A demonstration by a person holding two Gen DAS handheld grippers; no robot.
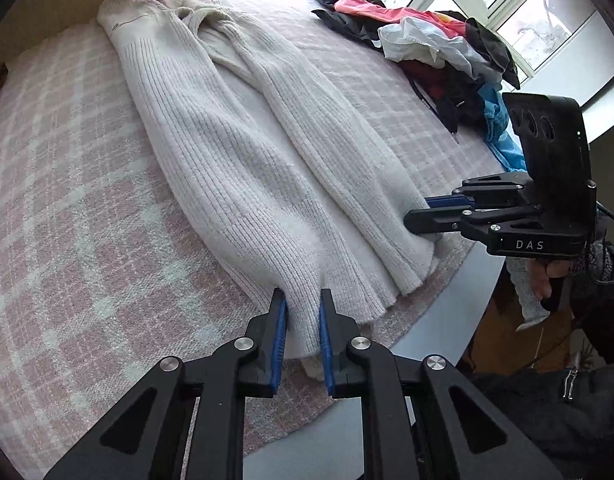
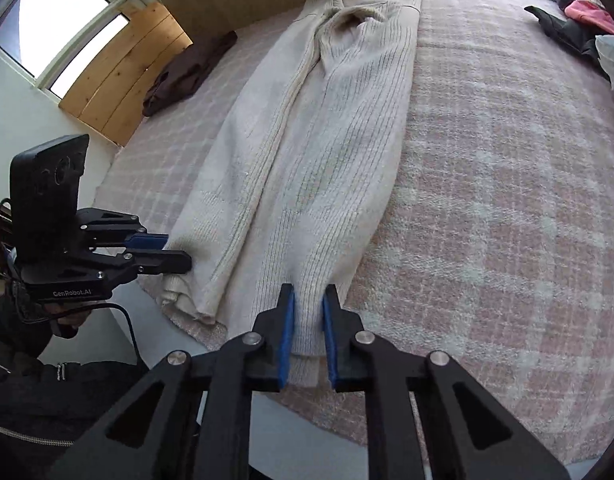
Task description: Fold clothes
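A long white ribbed knit sweater (image 1: pixel 235 140) lies lengthwise on the pink checked bedspread (image 1: pixel 67 200), folded into a narrow strip with its collar at the far end. My left gripper (image 1: pixel 303 296) is shut on the near hem at the strip's left corner, with knit bunched between the blue pads. My right gripper (image 2: pixel 309 292) is shut on the same hem of the sweater (image 2: pixel 327 140) at its right corner. Each gripper shows in the other's view: the right gripper (image 1: pixel 417 210) at the right, the left gripper (image 2: pixel 179 248) at the left. A person's hands hold both.
A heap of mixed clothes (image 1: pixel 435 48) lies on the bed's far right by the windows. A dark brown garment (image 2: pixel 187 72) sits at the far left next to a wooden panel (image 2: pixel 123 76). The bed's near edge (image 1: pixel 459 292) runs just below the hem.
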